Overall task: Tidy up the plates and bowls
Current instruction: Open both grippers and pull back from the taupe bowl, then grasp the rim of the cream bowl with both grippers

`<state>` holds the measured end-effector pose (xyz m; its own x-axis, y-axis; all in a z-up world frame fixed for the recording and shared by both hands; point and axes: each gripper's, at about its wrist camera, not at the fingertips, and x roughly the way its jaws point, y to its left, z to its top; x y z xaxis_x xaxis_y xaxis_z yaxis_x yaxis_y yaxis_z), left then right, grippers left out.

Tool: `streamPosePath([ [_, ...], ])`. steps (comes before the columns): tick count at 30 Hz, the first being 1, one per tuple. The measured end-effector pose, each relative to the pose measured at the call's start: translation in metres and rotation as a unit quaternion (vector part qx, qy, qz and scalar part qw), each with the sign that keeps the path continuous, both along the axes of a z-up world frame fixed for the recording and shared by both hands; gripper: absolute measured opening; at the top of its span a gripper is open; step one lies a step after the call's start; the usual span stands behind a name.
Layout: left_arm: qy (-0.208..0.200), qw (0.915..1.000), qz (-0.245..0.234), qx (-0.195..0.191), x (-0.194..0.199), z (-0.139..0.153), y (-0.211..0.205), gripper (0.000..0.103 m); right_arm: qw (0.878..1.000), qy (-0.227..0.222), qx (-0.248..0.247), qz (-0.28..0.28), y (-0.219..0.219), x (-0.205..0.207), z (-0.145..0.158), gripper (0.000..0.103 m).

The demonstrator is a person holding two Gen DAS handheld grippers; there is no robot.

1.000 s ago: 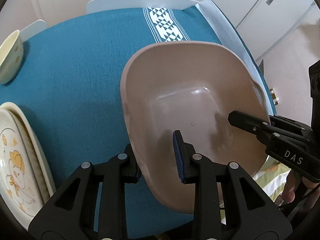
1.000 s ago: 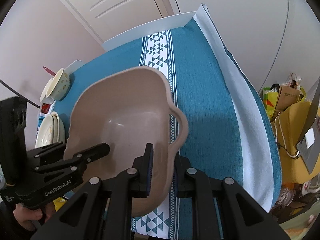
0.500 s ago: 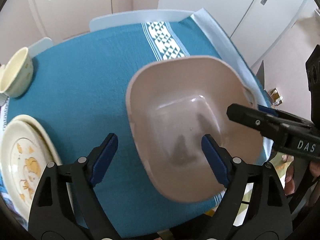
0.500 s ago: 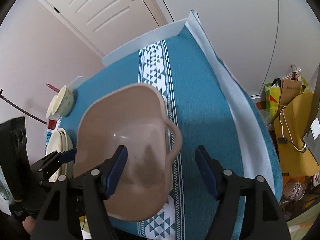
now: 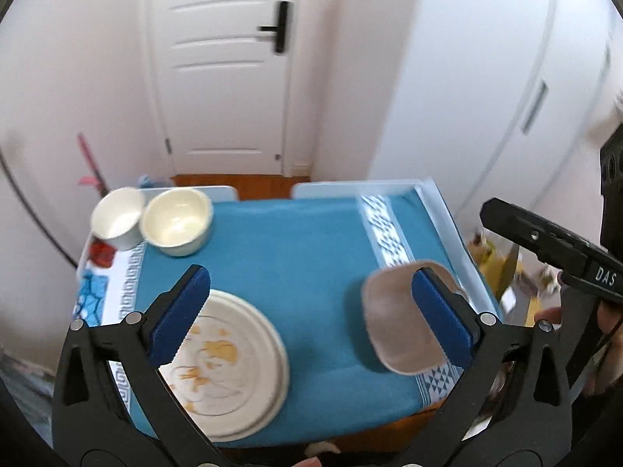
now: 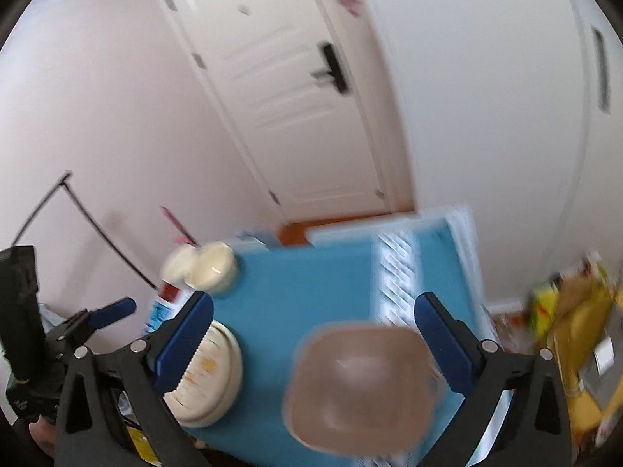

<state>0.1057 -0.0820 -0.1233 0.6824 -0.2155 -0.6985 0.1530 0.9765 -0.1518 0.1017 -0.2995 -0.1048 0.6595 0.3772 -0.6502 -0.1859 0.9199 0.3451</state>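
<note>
1. The left gripper point(image 5: 311, 311) has its blue-padded jaws spread wide and grips nothing; it is held high above the near edge of the table point(image 5: 296, 241), looking down and across it.
2. The right gripper point(image 6: 313, 334) is likewise wide open and empty, raised above the table's near edge and tilted, so the door point(image 6: 280, 89) behind leans in its blurred view.
3. In the left view, the right gripper's black body shows at the right edge, clear of the table.
4. The beige bowl point(image 5: 397, 323) sits upright on the teal tablecloth near the table's near right corner, close to the right edge and lying over the patterned white band.
5. A stack of cream plates point(image 5: 233, 354) with orange cartoon print rests near the near left corner.
6. Two cream bowls point(image 5: 175, 225) stand touching, side by side, at the far left corner.
7. One second earlier, both grippers were clamped on the beige bowl's rim, the left on its near left side and the right beside its handle.
8. Half a second earlier, both had let go and hung open low over the bowl.
9. Now both are pulled up and back, so the whole table and door show.
</note>
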Motion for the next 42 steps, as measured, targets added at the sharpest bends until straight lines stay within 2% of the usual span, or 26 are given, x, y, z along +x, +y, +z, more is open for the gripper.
streamPosePath([
  [3, 0.015, 0.9985, 0.042, -0.033, 0.014, 0.004, 0.046, 0.103, 0.999, 0.017, -0.017, 0.047, 0.036, 0.023, 0.009, 0.103],
  [6, 0.021, 0.9954, 0.074, -0.057, 0.027, 0.005, 0.088, 0.103, 0.997, 0.018, -0.030, 0.063, 0.072, 0.047, 0.011, 0.103],
  [10, 0.035, 0.9910, 0.117, -0.057, 0.054, -0.003, 0.140, 0.103, 0.996, 0.044, -0.049, 0.062, 0.110, 0.082, 0.002, 0.103],
  [12, 0.048, 0.9881, 0.133, -0.061, 0.072, -0.015, 0.163, 0.103, 0.994, 0.062, -0.048, 0.072, 0.130, 0.102, -0.007, 0.103],
  [17, 0.113, 0.9739, 0.165, -0.107, 0.116, -0.065, 0.217, 0.100, 0.986, 0.123, -0.061, 0.089, 0.175, 0.156, -0.053, 0.103],
  [20, 0.150, 0.9674, 0.165, -0.120, 0.137, -0.098, 0.231, 0.088, 0.979, 0.163, -0.072, 0.099, 0.198, 0.180, -0.086, 0.103],
  [22, 0.169, 0.9653, 0.159, -0.119, 0.150, -0.117, 0.234, 0.076, 0.974, 0.178, -0.086, 0.107, 0.211, 0.190, -0.106, 0.099],
  [23, 0.179, 0.9643, 0.155, -0.119, 0.158, -0.127, 0.235, 0.074, 0.972, 0.188, -0.090, 0.113, 0.218, 0.195, -0.118, 0.093],
  [24, 0.185, 0.9636, 0.149, -0.122, 0.163, -0.134, 0.235, 0.067, 0.970, 0.195, -0.091, 0.117, 0.222, 0.199, -0.127, 0.085],
  [28, 0.206, 0.9617, 0.126, -0.130, 0.181, -0.158, 0.228, 0.050, 0.963, 0.219, -0.096, 0.126, 0.235, 0.207, -0.154, 0.072],
  [31, 0.216, 0.9621, 0.110, -0.125, 0.191, -0.170, 0.221, 0.041, 0.960, 0.232, -0.095, 0.126, 0.239, 0.210, -0.168, 0.064],
  [33, 0.220, 0.9621, 0.102, -0.125, 0.195, -0.176, 0.219, 0.040, 0.957, 0.243, -0.093, 0.128, 0.241, 0.212, -0.177, 0.050],
  [35, 0.219, 0.9626, 0.100, -0.123, 0.197, -0.179, 0.218, 0.035, 0.954, 0.252, -0.091, 0.133, 0.244, 0.214, -0.183, 0.042],
  [36, 0.219, 0.9627, 0.100, -0.124, 0.198, -0.181, 0.218, 0.027, 0.954, 0.255, -0.089, 0.134, 0.244, 0.214, -0.185, 0.037],
  [37, 0.218, 0.9627, 0.098, -0.127, 0.198, -0.182, 0.219, 0.024, 0.953, 0.257, -0.087, 0.134, 0.244, 0.214, -0.186, 0.035],
  [38, 0.216, 0.9630, 0.098, -0.127, 0.199, -0.182, 0.219, 0.024, 0.953, 0.257, -0.086, 0.134, 0.246, 0.214, -0.187, 0.033],
  [42, 0.210, 0.9658, 0.099, -0.115, 0.200, -0.181, 0.217, 0.022, 0.952, 0.258, -0.073, 0.146, 0.251, 0.215, -0.190, 0.014],
])
